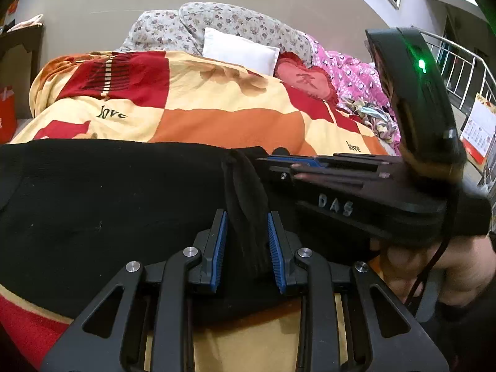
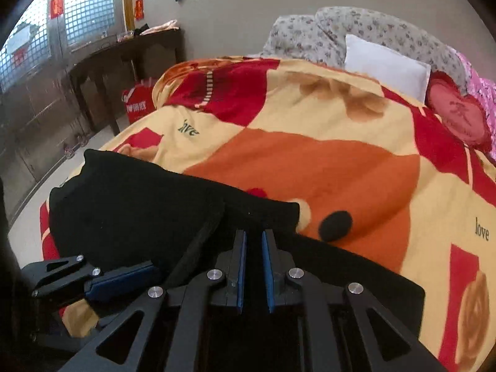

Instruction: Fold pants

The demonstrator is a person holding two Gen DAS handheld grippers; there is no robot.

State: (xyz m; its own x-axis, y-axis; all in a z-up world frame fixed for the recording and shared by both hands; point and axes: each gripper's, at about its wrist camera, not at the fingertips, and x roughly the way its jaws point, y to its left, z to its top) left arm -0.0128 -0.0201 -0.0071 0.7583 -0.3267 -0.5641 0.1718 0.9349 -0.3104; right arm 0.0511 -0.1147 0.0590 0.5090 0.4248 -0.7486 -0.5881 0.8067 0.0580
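The black pants (image 1: 102, 210) lie across the near edge of a bed with a red, orange and cream quilt (image 1: 217, 114). My left gripper (image 1: 247, 217) has a raised ridge of the black fabric between its blue pads. My right gripper (image 2: 253, 235) is over the pants (image 2: 139, 204) with black cloth in the narrow gap between its pads. In the left wrist view the right gripper (image 1: 266, 161) reaches in from the right, side on. The left gripper's finger (image 2: 121, 280) shows at lower left of the right wrist view.
A white pillow (image 1: 241, 51), floral bedding (image 1: 217, 21), a red heart cushion (image 1: 300, 80) and a pink blanket (image 1: 350, 74) lie at the head of the bed. A dark wooden table (image 2: 124, 52) and a red bag (image 2: 139, 102) stand left of the bed.
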